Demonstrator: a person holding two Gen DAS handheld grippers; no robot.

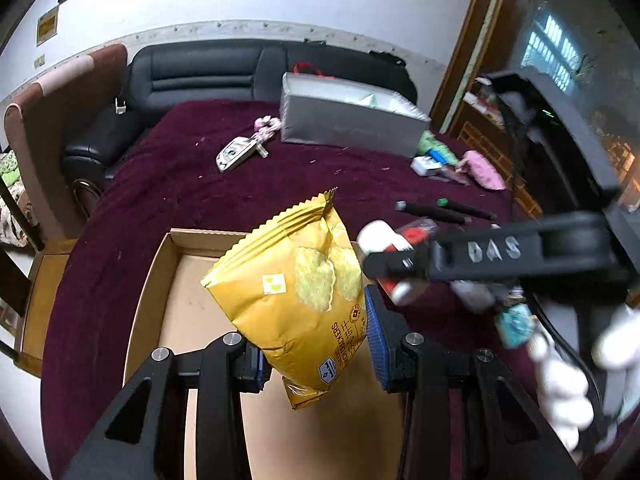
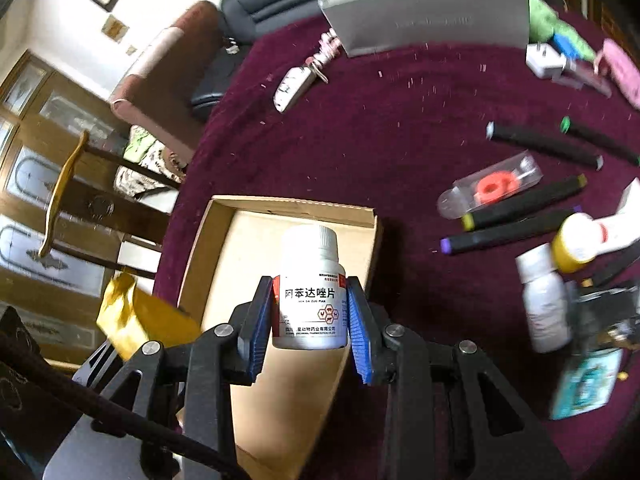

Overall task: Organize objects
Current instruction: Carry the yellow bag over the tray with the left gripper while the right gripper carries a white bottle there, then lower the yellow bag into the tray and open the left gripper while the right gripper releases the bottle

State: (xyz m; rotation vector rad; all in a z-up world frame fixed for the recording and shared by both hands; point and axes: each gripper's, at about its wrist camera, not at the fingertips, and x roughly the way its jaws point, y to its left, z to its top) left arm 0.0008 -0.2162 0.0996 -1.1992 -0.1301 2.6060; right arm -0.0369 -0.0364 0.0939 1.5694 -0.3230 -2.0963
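We hold a yellow cracker packet (image 1: 296,300) in the left hand-held gripper (image 1: 316,344), blue pads (image 1: 376,340) clamped on its lower half so it hangs above the open cardboard box (image 1: 160,264), likely lined up for a drop. The packet's bottom seal is cut off behind the jaws.

The right hand-held gripper (image 2: 308,332) grips a white pill bottle (image 2: 310,292) upright by its label, also over the cardboard box (image 2: 294,206), whose floor looks bare where we can see it. We read both as mid-carry toward the same box. In the left wrist view that bottle is blurred, and the white-gloved hand (image 1: 568,392) is smeared too.

Further right on the maroon bench (image 2: 360,128), well apart from the box: another white bottle (image 2: 544,304), a yellow-capped bottle (image 2: 576,244), dark markers (image 2: 520,208), and a clear blister pack with an orange ring (image 2: 492,190). A teal card (image 2: 588,380) is too blurred to name.

Far side: a key fob with a pink strap (image 2: 296,82), a grey box (image 2: 432,16) with contents mostly hidden, and a white plug adapter (image 2: 544,60) beside green and pink soft items we can't identify.
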